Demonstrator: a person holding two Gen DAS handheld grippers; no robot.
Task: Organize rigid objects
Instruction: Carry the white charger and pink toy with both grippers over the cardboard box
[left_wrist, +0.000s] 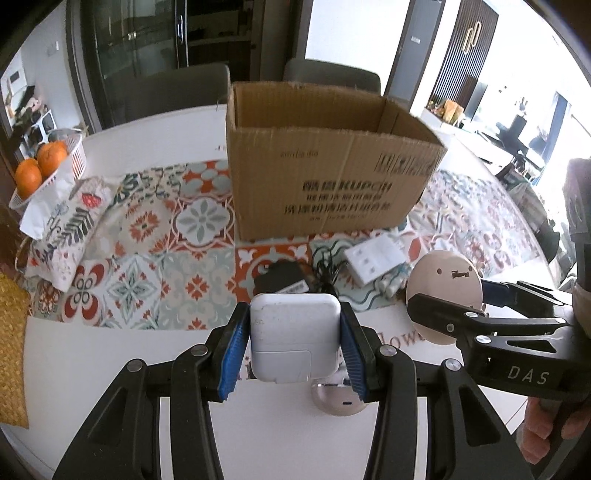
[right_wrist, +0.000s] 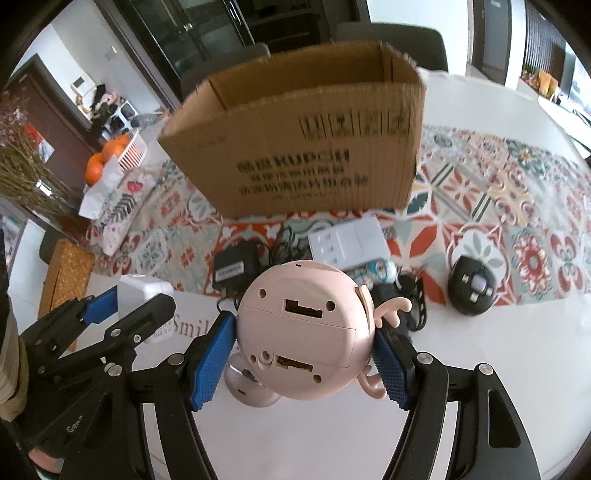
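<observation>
Left tongs (left_wrist: 294, 347) pinching white charger (left_wrist: 295, 338), right tongs (right_wrist: 301, 360) pink toy (right_wrist: 303, 332); black puck (right_wrist: 474, 290) right-view only.

The left gripper (left_wrist: 294, 341) is raised above the table (left_wrist: 110, 369), its blue pads clamped on a white power adapter (left_wrist: 294, 338). Just to its right, the right gripper (right_wrist: 303, 354) grips a pink round toy (right_wrist: 301, 332) between its fingers.

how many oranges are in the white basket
2 show. In the left wrist view, one orange sits at the near end of the white basket, the other orange just behind it. More may be hidden by the rim.
</observation>
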